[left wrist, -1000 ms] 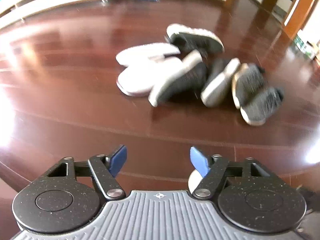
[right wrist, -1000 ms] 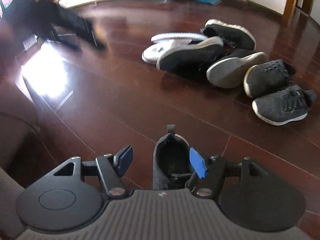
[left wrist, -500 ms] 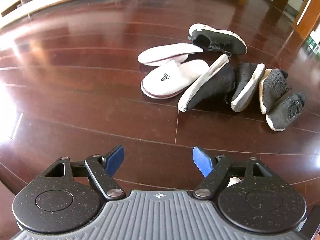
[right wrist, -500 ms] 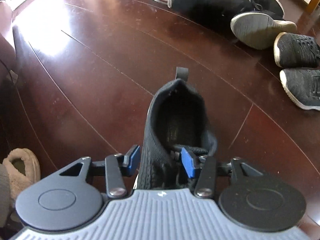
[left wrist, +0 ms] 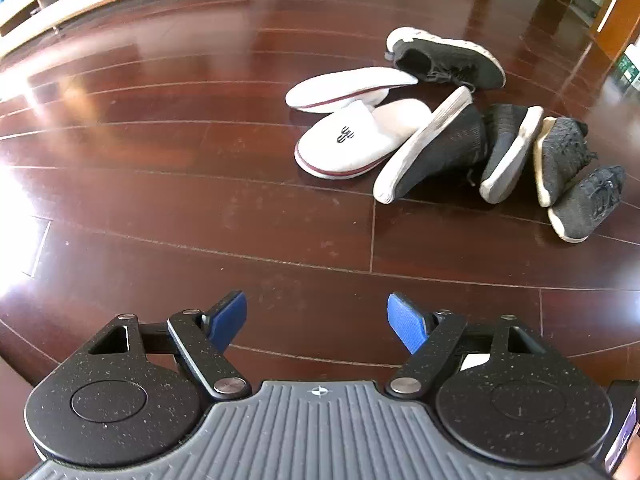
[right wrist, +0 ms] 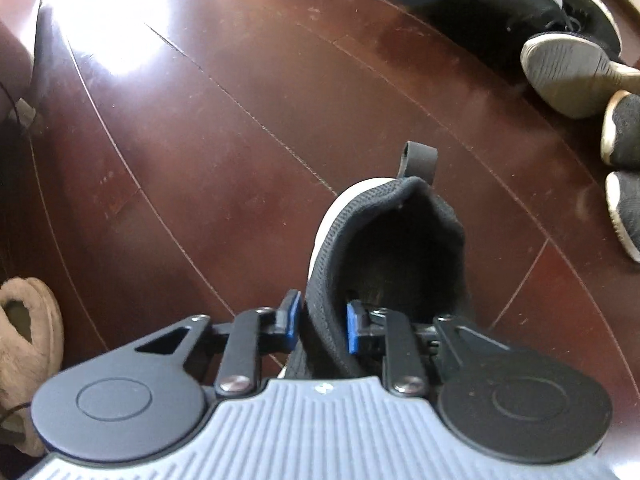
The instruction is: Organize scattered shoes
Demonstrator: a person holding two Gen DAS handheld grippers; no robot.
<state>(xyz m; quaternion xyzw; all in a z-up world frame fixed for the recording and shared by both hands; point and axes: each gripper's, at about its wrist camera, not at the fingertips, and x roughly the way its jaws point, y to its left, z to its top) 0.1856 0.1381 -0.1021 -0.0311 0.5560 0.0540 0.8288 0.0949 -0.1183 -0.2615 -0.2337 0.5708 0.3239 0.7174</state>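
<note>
Right gripper [right wrist: 323,322] up close: its blue fingers [right wrist: 291,316] are clamped on the knit collar wall of a black sock-style sneaker [right wrist: 384,256], one finger outside, one inside the opening. That is a sensible hold, since the collar is the one thin, pinchable edge on a soft shoe, and the heel pull tab [right wrist: 420,158] points away, so the shoe hangs off the fingers heel-forward. Whether the sole touches the wooden floor [right wrist: 224,128] I cannot tell from here. Off at the left edge, a fuzzy tan slipper [right wrist: 28,344] sits well apart from the action.

Left gripper [left wrist: 316,318] now: fingers spread wide, nothing between them, hovering above bare floor, probably kept free for the next pick.

Further out, the pile. A white slipper with a dark logo [left wrist: 360,140] lies upright, and its mate [left wrist: 348,88] rests just behind it. A black sneaker tipped on its side [left wrist: 432,148] leans against the slipper, white sole showing. Next to it another dark shoe [left wrist: 508,148] on its side, then two grey knit sneakers [left wrist: 572,176] side by side. Farthest, a black-and-white runner [left wrist: 448,60] sits upright. All jumbled and touching, so most of the sorting looks still to come, and pairing seems the job ahead.
</note>
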